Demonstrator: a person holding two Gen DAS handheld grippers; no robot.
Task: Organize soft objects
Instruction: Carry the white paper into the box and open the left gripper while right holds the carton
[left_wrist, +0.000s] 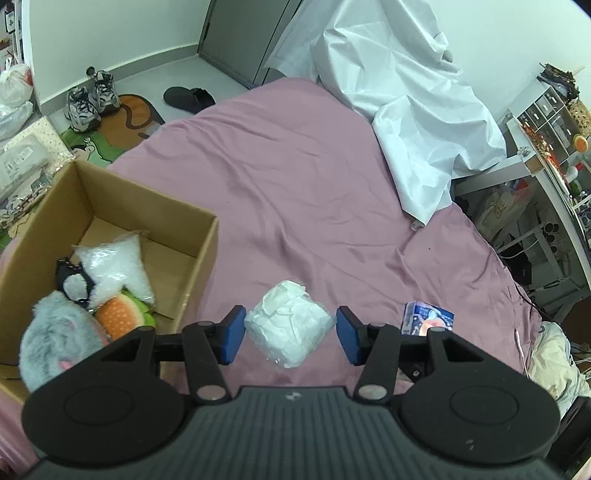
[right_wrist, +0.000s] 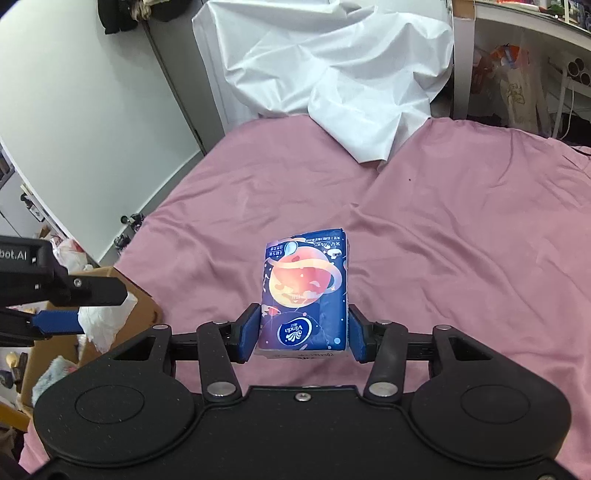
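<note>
While both grippers stand over the near part of the bed, each has a soft item between its blue pads. The right gripper (right_wrist: 301, 334) pinches a Vinda tissue pack (right_wrist: 304, 291), pads pressed on its two long sides, long axis running straight ahead from the fingers. The left gripper (left_wrist: 291, 334) brackets a white plastic-wrapped bundle (left_wrist: 287, 326); one pad touches it, the other shows a sliver of gap, so a firm hold cannot be confirmed. To the left of that bundle, close by, stands the open cardboard box (left_wrist: 201, 254) holding a grey plush (left_wrist: 55, 332), a burger plush (left_wrist: 122, 314) and a white bag (left_wrist: 118, 266). The left gripper is judged nearer the box. Beyond, the wrinkled pink sheet (left_wrist: 295, 184) lies bare up to a white cover (left_wrist: 406, 110) at the far edge; sneakers (left_wrist: 92, 99) sit on the floor.
</note>
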